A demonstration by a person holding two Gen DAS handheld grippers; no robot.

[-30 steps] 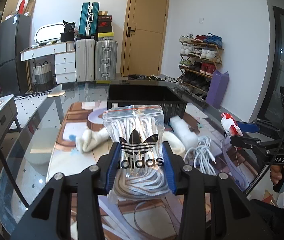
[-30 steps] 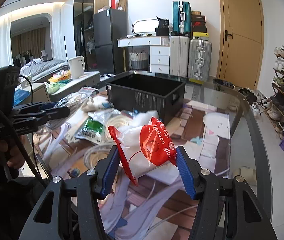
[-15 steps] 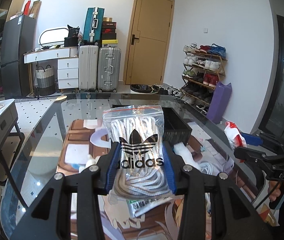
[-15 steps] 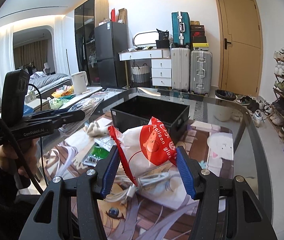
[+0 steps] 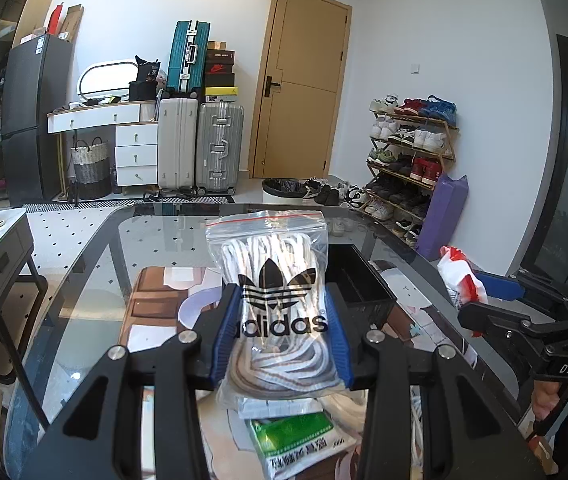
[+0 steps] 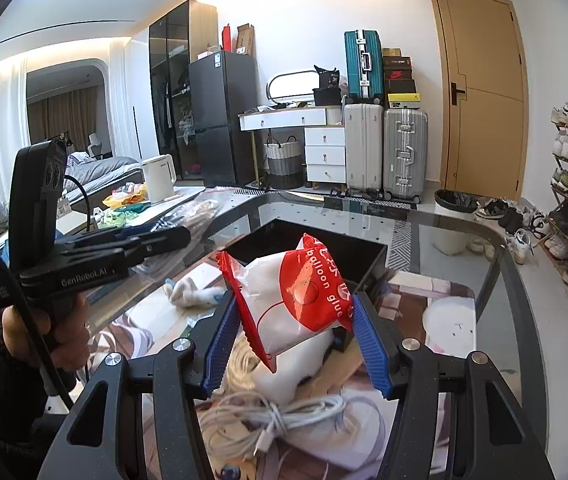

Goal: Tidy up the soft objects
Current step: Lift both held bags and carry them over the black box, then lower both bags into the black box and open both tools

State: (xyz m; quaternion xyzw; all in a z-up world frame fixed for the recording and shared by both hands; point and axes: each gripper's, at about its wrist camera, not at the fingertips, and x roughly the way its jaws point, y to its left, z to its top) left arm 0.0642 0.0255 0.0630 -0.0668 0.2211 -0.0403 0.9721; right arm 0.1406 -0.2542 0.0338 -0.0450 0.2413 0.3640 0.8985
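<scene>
My left gripper (image 5: pixel 282 336) is shut on a clear zip bag of white laces with a black adidas logo (image 5: pixel 274 296) and holds it above the glass table (image 5: pixel 84 280). My right gripper (image 6: pixel 294 340) is shut on a red and white balloon glue bag (image 6: pixel 304 300), also held above the table. The black bin (image 6: pixel 324 246) stands on the table beyond both bags; it also shows in the left wrist view (image 5: pixel 364 284). The right gripper with its bag shows at the right of the left wrist view (image 5: pixel 464 280). The left gripper shows at the left of the right wrist view (image 6: pixel 144 240).
On the table lie a coiled white cable (image 6: pixel 284 416), a white soft toy (image 6: pixel 192 292), a green and white packet (image 5: pixel 296 436) and a printed mat (image 6: pixel 444 320). The table's far edge curves toward the suitcases (image 5: pixel 200 148), door and shoe rack (image 5: pixel 408 160).
Both grippers have risen with their bags; the table and bin have dropped lower in both views. The grips have not changed.
</scene>
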